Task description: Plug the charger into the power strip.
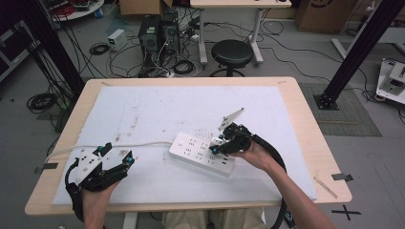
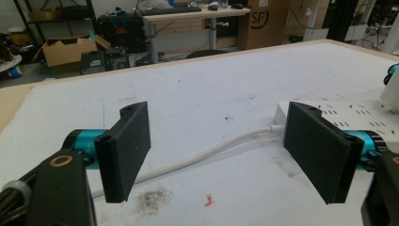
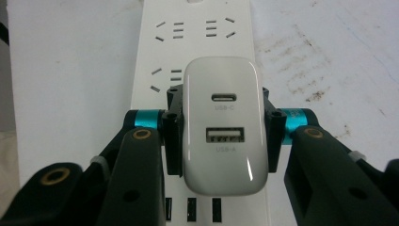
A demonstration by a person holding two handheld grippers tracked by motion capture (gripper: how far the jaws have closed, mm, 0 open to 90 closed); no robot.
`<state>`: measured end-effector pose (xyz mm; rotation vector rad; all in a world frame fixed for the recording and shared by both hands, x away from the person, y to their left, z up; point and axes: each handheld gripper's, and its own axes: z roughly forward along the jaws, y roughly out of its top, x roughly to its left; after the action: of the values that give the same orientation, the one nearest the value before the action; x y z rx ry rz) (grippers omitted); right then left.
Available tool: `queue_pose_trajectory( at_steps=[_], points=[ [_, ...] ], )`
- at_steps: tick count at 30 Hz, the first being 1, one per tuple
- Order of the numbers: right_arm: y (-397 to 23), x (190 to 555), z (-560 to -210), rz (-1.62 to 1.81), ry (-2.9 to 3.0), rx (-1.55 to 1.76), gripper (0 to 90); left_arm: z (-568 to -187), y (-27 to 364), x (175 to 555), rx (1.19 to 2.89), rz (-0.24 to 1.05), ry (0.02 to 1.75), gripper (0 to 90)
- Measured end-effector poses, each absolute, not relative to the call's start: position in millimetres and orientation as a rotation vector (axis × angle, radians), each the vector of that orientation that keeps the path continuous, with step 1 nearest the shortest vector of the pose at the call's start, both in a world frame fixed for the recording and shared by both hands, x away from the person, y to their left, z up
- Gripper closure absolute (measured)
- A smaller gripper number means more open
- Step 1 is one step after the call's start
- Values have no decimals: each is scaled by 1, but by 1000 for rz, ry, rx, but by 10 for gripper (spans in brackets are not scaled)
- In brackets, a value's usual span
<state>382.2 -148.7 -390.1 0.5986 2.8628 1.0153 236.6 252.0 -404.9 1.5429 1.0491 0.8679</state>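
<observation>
A white power strip [image 1: 200, 152] lies on the white mat near the table's middle, its white cable [image 1: 119, 144] running off to the left. My right gripper [image 1: 217, 145] hovers over the strip, shut on a white USB charger [image 3: 223, 125]; the charger's USB-C and USB-A ports face the camera, and the strip [image 3: 188, 42] lies right beneath it. Whether the charger's pins sit in a socket is hidden. My left gripper [image 1: 116, 155] rests at the front left of the mat, open, with nothing between its pads [image 2: 129, 146]; the cable [image 2: 207, 153] passes beyond them.
The white mat [image 1: 157, 109] covers most of the wooden table [image 1: 305, 119]. Dirt smudges mark the mat [image 2: 150, 200]. Beyond the far edge stand a black stool [image 1: 231, 53], computer cases and loose floor cables. A black frame post [image 1: 356, 47] rises at the right.
</observation>
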Motion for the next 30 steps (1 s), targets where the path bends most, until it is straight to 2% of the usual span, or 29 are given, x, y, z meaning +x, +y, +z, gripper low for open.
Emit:
queue_pose_trajectory(
  at_steps=[6, 13, 15, 30],
  points=[
    [-135, 382, -394, 889, 2888, 486, 638, -404, 248, 238, 1549, 868, 1039, 236],
    [-141, 379, -399, 971, 2849, 546, 638, -401, 245, 242, 1551, 863, 1034, 236],
    [-147, 389, -402, 1047, 2891, 586, 638, -399, 244, 242, 1559, 871, 1020, 236],
    [-140, 375, -405, 992, 2809, 522, 640, -405, 252, 233, 1532, 867, 1049, 236]
  ],
)
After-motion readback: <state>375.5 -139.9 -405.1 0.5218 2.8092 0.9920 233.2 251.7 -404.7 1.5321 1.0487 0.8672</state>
